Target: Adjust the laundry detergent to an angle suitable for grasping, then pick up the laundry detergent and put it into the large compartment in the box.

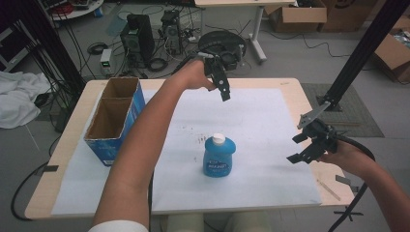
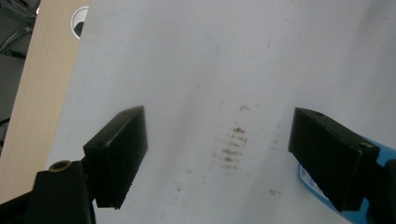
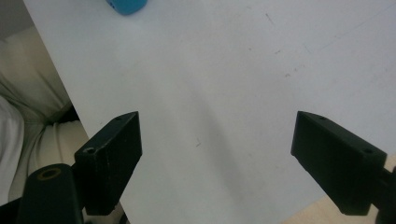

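Note:
A blue bottle [image 1: 219,157] with a white cap lies flat on the white paper sheet [image 1: 261,125], cap pointing away from me. My left gripper [image 1: 220,79] is held high over the far middle of the table, well beyond the bottle, jaws wide open and empty. In the left gripper view its gripper [image 2: 217,156] looks down on brown smudges [image 2: 231,147], with a corner of the blue bottle [image 2: 310,179] behind the right jaw. My right gripper [image 1: 302,147] hovers open above the paper's right edge. The right gripper view has its gripper [image 3: 217,156] over bare paper, the bottle [image 3: 127,5] at the top.
An open blue cardboard box [image 1: 115,118] with two compartments stands at the table's left side. A thin stick [image 1: 329,189] lies on the bare wood near the front right corner. Computers, cables and cartons crowd the floor beyond the table [image 1: 290,84].

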